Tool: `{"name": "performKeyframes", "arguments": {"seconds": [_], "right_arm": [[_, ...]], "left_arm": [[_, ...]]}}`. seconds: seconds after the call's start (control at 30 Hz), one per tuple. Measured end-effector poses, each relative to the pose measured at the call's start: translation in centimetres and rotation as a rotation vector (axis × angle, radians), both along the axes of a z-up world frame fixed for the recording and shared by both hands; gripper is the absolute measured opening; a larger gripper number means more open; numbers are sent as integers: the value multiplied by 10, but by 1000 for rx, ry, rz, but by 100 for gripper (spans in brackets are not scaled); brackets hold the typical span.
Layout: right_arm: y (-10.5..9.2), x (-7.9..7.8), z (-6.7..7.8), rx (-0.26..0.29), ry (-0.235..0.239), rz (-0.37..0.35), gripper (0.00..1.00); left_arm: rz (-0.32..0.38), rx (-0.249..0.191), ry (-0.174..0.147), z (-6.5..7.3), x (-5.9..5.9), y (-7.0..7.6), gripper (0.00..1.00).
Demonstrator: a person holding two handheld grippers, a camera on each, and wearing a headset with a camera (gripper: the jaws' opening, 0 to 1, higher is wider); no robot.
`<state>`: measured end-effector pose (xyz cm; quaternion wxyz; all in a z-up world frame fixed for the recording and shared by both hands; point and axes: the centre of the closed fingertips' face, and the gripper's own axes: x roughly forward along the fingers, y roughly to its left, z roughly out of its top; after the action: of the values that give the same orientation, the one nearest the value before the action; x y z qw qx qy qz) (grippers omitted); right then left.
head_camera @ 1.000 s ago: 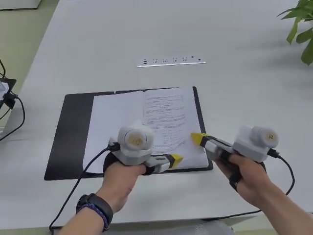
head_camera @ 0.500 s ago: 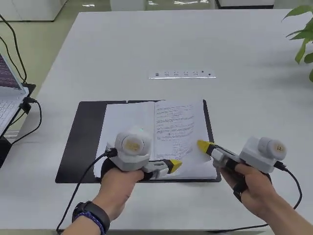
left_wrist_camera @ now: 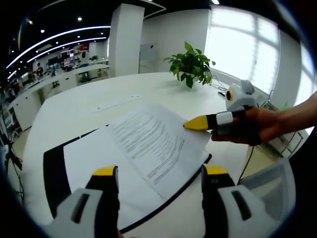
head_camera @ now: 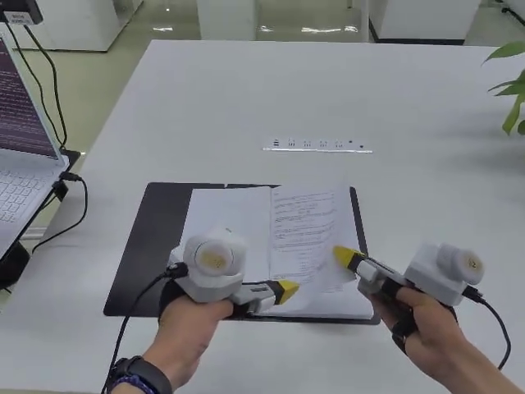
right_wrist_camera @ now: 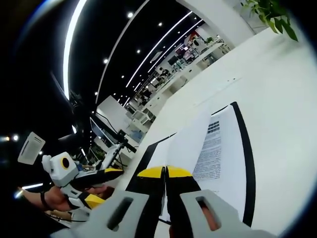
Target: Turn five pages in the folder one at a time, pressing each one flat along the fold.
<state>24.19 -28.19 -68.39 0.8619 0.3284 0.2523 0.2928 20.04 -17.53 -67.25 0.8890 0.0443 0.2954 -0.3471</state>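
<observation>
At the far left an open laptop (head_camera: 20,164) sits off the edge of the white tabletop (head_camera: 246,90), with a dark cable running from it. Toward the middle of the tabletop the black folder (head_camera: 152,238) lies open, its left cover bare and a blank page (head_camera: 225,217) flat beside the fold. The left gripper (head_camera: 286,290) hovers at the folder's near edge; in its own view the yellow-tipped jaws stand wide apart, released, with nothing between them. Right of the fold lies the printed page (head_camera: 308,226), its outer edge raised off the sheets beneath. The right gripper (head_camera: 346,257) meets that edge with its jaws clenched together, pinching the printed page. Beyond the folder a power strip (head_camera: 317,146) lies on the tabletop, and a green plant (head_camera: 513,82) stands at the far right.
</observation>
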Motion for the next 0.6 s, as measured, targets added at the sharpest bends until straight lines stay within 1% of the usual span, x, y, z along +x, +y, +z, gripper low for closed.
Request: {"name": "performKeyframes", "arguments": {"seconds": [0.07,0.17,0.27,0.6], "right_arm": [[6,0,1,5,0,1,0],[13,0,2,6,-1,8,0],[22,0,4,13,-1,14,0],[53,0,11,20,-6,43,0]], "left_arm": [[0,7,-2,0,-2,5,68],[10,3,-8,3,-4,13,68],[15,9,-13,5,-6,20,68],[54,-4,-32,14,-9,47,68]]}}
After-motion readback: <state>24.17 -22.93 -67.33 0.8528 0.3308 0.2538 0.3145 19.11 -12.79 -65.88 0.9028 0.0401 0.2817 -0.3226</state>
